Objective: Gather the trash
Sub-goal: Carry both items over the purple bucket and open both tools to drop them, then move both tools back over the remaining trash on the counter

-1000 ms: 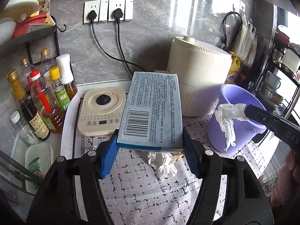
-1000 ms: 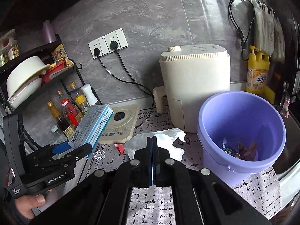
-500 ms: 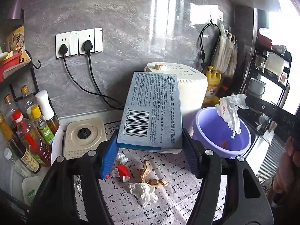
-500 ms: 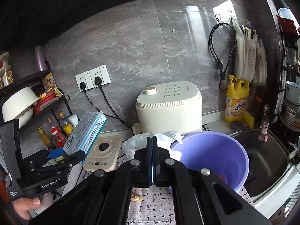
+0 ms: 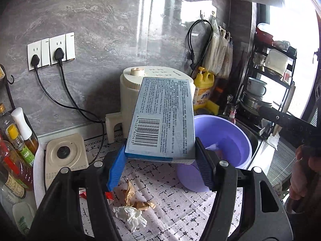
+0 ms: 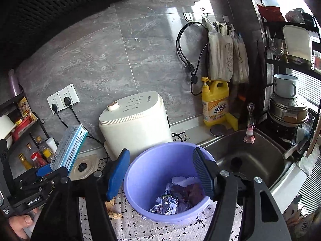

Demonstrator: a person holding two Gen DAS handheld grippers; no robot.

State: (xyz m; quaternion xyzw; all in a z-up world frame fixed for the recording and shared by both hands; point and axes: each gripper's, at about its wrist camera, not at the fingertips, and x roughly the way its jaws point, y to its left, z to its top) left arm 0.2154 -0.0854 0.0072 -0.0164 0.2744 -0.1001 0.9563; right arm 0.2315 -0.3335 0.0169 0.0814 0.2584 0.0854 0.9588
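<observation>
**Q:** What does the left gripper (image 5: 160, 164) hold?

**A:** A pale blue carton (image 5: 163, 118), pinched between the two blue pads, barcode face up and its far end tilted toward the cream appliance (image 5: 138, 84). In the right wrist view the same carton (image 6: 69, 147) sits raised above the counter at the left, clamped in the left gripper (image 6: 50, 170), with a thumb visible on the handle below.

**Q:** And the right gripper (image 6: 160, 172)?

**A:** Its fingers are spread wide with nothing between them, poised directly over the purple bucket (image 6: 140, 172). The bucket's mouth fills the gap between the two pads.

**Q:** Where is the trash?

**A:** Some lies in the bucket: a white crumpled tissue (image 6: 181, 180) on top of a silver foil wrapper (image 6: 166, 203) and dark scraps. More remains on the patterned mat (image 5: 180, 206) in front of the left gripper: a white tissue wad (image 5: 129, 217), a crumpled brown paper (image 5: 134, 197) just beside it, and a red wrapper (image 5: 86, 194) partly hidden behind the gripper's frame.

**Q:** How does the bucket sit in the scene?

**A:** Upright on the mat, just beside the steel sink (image 6: 250, 156) and in front of the cream appliance. A yellow detergent bottle (image 6: 215, 100) stands against the grey wall behind the sink.
</observation>
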